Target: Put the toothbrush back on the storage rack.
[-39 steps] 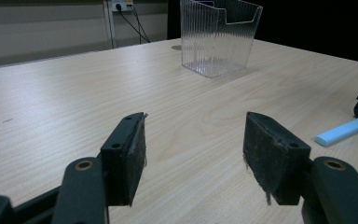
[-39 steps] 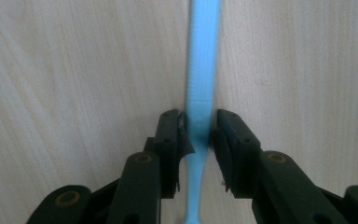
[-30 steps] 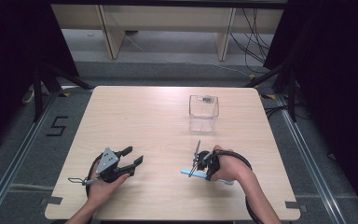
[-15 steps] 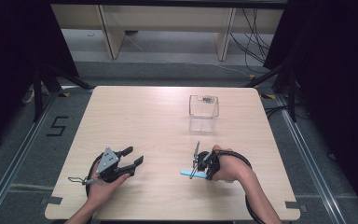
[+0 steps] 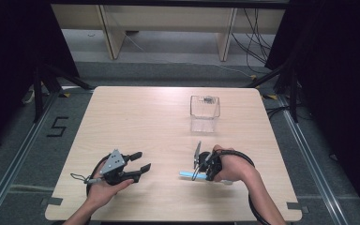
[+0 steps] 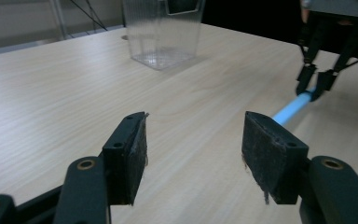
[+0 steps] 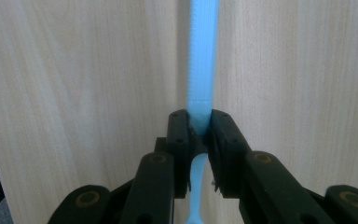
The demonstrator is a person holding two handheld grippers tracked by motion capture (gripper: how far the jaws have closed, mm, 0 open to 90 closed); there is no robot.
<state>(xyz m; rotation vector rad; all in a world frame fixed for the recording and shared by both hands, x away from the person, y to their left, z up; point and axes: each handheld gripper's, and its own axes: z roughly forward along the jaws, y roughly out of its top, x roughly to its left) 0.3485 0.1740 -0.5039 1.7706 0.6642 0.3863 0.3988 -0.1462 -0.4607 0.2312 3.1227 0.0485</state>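
Pale wooden table [image 5: 136,117], clear plastic container [image 5: 205,111] toward its far edge; right gripper [image 7: 199,128] pinches a light-blue toothbrush [image 7: 200,60] lying flat near the front edge, left gripper [image 6: 193,149] jaws wide, empty.

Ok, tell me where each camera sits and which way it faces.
High view: overhead, looking forward and down at the table; forearms, left gripper, right gripper.
Left gripper view: rides the left gripper, looking across the table past its open jaws.
Right gripper view: looks down at the blue stick, clamped.
Shared: the left gripper and high views show the clear container.
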